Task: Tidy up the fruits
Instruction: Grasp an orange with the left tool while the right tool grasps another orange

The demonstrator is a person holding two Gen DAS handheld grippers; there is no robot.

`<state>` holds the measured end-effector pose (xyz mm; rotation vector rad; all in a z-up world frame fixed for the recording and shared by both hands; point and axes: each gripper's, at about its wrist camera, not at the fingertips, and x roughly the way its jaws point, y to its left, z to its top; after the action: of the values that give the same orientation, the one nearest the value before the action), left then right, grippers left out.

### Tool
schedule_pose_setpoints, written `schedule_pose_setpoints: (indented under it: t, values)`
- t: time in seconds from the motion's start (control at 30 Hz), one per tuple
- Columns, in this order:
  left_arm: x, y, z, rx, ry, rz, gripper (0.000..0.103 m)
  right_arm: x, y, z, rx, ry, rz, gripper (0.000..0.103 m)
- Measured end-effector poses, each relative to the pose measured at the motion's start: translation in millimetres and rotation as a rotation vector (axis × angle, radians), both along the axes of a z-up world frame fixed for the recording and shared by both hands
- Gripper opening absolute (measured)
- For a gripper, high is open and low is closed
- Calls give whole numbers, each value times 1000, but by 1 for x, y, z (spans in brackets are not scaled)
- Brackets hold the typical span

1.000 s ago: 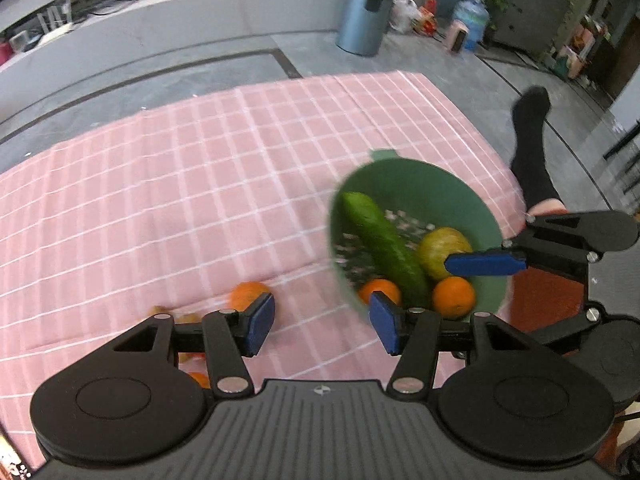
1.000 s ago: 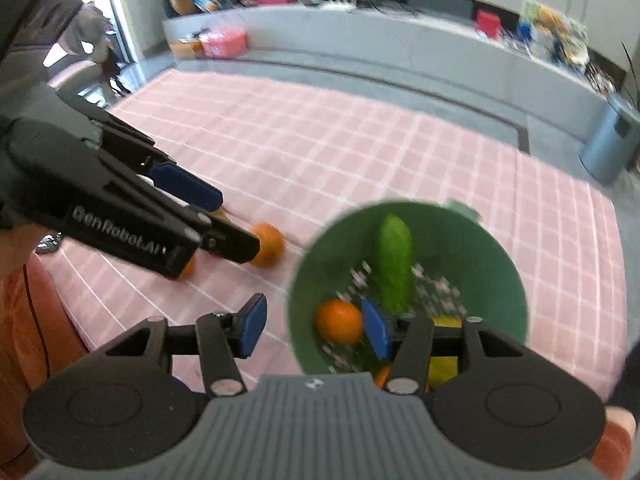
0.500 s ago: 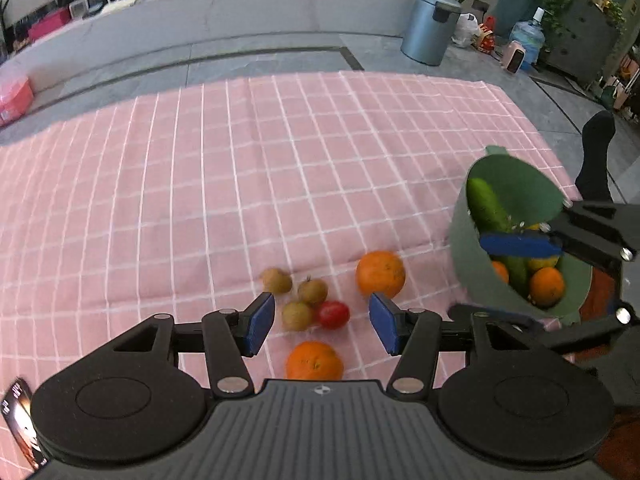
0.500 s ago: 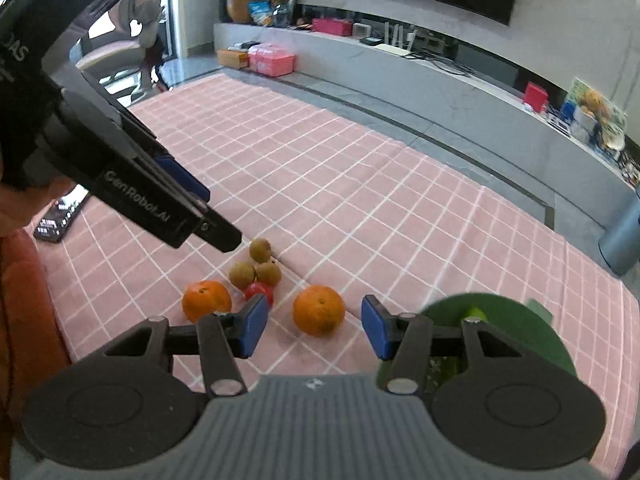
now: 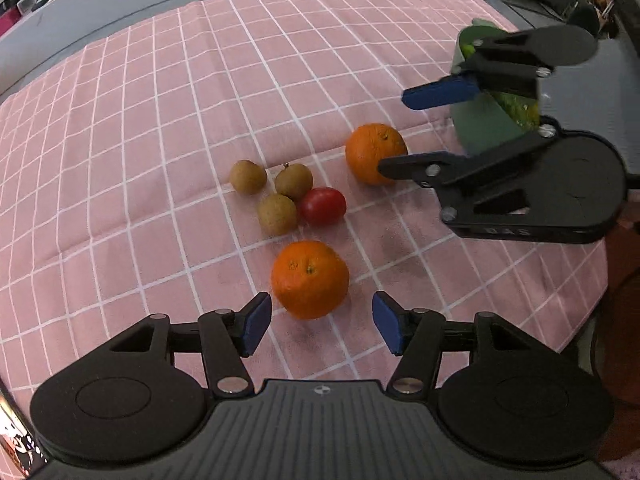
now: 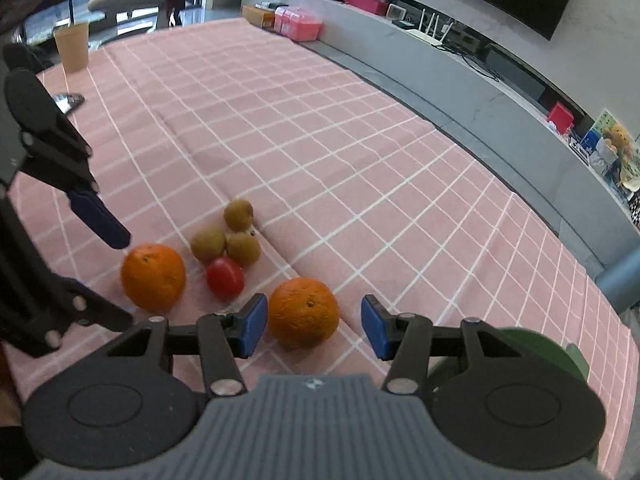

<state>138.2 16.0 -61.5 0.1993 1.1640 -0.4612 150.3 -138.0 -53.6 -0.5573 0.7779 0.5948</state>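
Legible marking: "DAS" on the right gripper body. Left gripper fingers have just been opening and stand apart astride one orange; right gripper fingers stand apart, untouching, astride the other orange. Both lie on the pink checked cloth, near a green bowl.
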Motion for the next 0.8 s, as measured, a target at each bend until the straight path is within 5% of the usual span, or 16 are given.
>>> schedule_pose_setpoints:
  t: [0.33,0.4,0.5,0.8]
  values:
    - [13,-4,-18,5,24,21,71,11,9,-12,5,43,9,50]
    - [13,-4,-22,6,22,34,68,13,12,-16,-18,63,-1,45]
    - [12,-5,-22,17,2,46,50,12,13,-18,-26,60,-15,44]
    - [9,4,-19,-27,-5,108,46,-1,4,-2,45,44,-35,42]
